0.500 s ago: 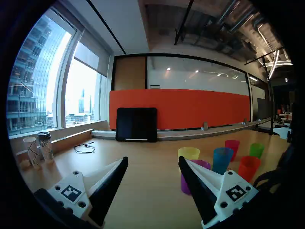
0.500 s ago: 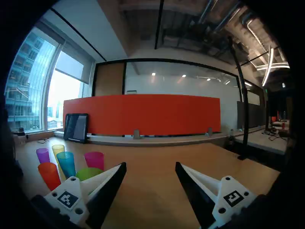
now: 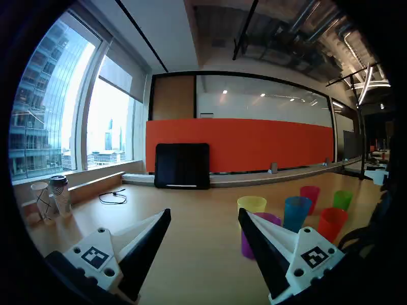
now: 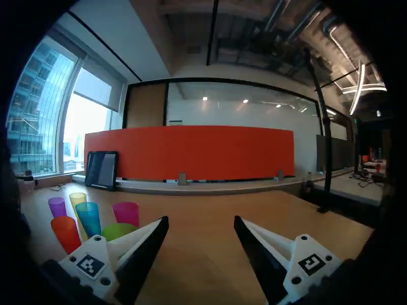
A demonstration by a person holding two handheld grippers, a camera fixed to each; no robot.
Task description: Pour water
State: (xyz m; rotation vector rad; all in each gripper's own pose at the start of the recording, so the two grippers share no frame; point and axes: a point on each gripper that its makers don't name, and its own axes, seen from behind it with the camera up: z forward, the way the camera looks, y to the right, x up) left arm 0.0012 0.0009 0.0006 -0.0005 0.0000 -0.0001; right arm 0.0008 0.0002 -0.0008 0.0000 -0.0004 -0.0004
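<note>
Fingers of the left gripper are spread wide and nothing is held between them. The right gripper is likewise parted and empty. Both are poised low over the pale wooden table, probably so that a cup can be approached level. Six plastic cups are clustered tightly. In the left gripper view they lie right of centre: the translucent purple plastic cup is nearest and partly hidden behind one finger. The yellow plastic cup, blue plastic cup, pink plastic cup, green plastic cup and orange plastic cup stand beyond it. Whether any is filled with water cannot be told. Open tabletop is left to the left of the cluster, as far as the upright black tablet and the two paper cups by the window. The close grouping is judged the likeliest cause of a knock.
</note>
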